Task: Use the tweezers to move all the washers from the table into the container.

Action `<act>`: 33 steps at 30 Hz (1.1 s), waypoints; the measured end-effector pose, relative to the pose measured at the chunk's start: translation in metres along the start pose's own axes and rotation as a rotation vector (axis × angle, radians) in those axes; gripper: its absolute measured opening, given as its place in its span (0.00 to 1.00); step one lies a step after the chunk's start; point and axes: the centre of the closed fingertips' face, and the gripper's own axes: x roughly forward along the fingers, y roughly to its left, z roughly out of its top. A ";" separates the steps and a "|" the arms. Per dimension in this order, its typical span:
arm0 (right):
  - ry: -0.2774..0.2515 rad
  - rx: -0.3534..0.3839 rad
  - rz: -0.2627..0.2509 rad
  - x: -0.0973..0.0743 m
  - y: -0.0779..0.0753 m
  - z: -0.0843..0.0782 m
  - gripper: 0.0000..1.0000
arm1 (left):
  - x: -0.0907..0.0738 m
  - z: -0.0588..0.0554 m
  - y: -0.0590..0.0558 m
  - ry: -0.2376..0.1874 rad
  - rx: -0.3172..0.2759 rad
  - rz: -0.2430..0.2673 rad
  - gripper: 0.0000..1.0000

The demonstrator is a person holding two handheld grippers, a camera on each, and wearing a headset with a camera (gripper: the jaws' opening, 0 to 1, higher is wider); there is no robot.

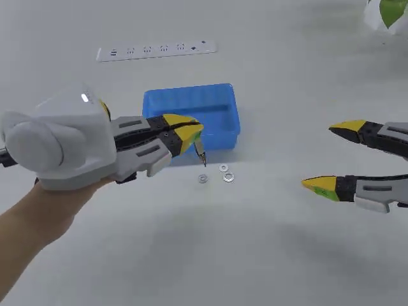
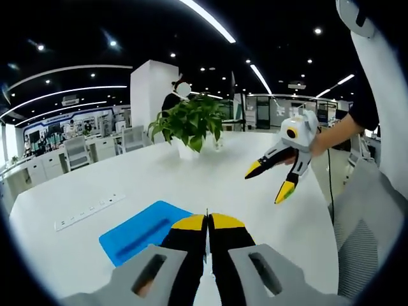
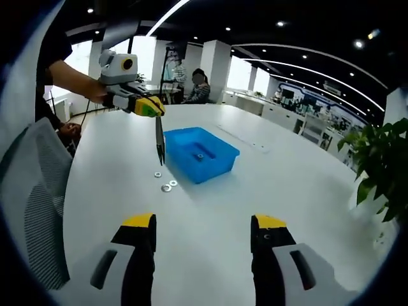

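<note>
My left gripper (image 1: 189,136) is shut on a pair of slim metal tweezers (image 1: 200,153) that point down at the table, just in front of the blue container (image 1: 217,95). Three small washers (image 1: 223,168) lie on the white table just past the tweezer tips. In the right gripper view the tweezers (image 3: 159,144) hang above the washers (image 3: 167,187), and one washer (image 3: 199,155) lies inside the container (image 3: 220,159). My right gripper (image 1: 325,157) hovers open and holds nothing, well to the right. In the left gripper view the jaws pinch the tweezers (image 2: 206,223) beside the container (image 2: 143,231).
A white power strip (image 1: 156,50) lies behind the container. A potted plant (image 1: 389,13) stands at the far right corner of the table (image 1: 210,248). A grey chair (image 3: 32,204) stands by the table edge.
</note>
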 end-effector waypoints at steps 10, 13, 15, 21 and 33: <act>-0.011 0.058 -0.001 -0.006 0.011 -0.006 0.69 | -0.005 -0.018 -0.008 0.025 -0.012 -0.014 0.05; -0.014 0.071 0.001 -0.007 0.014 -0.007 0.69 | -0.004 -0.018 -0.009 0.021 -0.015 -0.015 0.05; -0.004 0.067 0.006 -0.006 0.018 -0.009 0.69 | -0.003 -0.020 -0.009 0.024 -0.014 -0.014 0.05; -0.001 0.074 0.030 -0.005 0.025 -0.012 0.70 | -0.002 -0.018 -0.008 0.015 -0.009 -0.011 0.05; -0.037 0.103 0.067 -0.004 0.031 -0.003 0.73 | 0.002 -0.020 -0.009 0.017 -0.022 -0.029 0.05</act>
